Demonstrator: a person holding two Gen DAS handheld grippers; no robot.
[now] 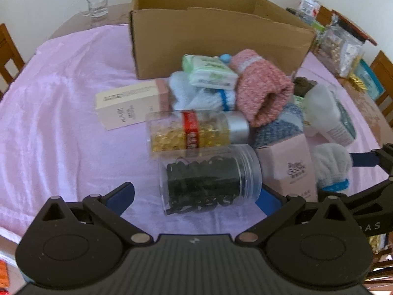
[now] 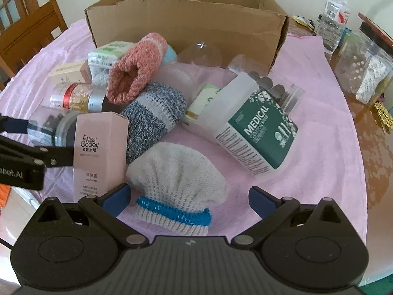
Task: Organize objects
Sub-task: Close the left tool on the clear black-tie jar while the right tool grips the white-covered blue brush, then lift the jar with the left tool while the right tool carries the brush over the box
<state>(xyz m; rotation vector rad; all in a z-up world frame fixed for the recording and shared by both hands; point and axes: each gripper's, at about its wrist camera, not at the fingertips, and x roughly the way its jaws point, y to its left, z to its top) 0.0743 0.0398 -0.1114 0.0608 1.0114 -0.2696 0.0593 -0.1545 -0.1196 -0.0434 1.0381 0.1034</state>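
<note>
A heap of small goods lies on the pink cloth in front of an open cardboard box (image 1: 211,34) (image 2: 186,17). My left gripper (image 1: 196,196) is open around a clear jar of black hair ties (image 1: 208,179) lying on its side; its fingers stand apart from the jar. Behind the jar lies a bottle of golden capsules (image 1: 194,130). My right gripper (image 2: 189,199) is open, straddling a white knit sock with a blue band (image 2: 176,186). A pink Miss Gooey box (image 2: 98,147) stands left of the sock. The left gripper's arm (image 2: 24,157) shows at the right wrist view's left edge.
A pink knit sock (image 2: 137,68), a blue-grey sock (image 2: 154,115), a Medical cotton swabs box (image 2: 258,127), a tissue pack (image 1: 208,71) and a KABI box (image 1: 132,103) fill the heap. A glass (image 1: 95,2), a water bottle (image 2: 334,12), clear jars (image 2: 366,68) and wooden chairs (image 2: 32,32) ring the table.
</note>
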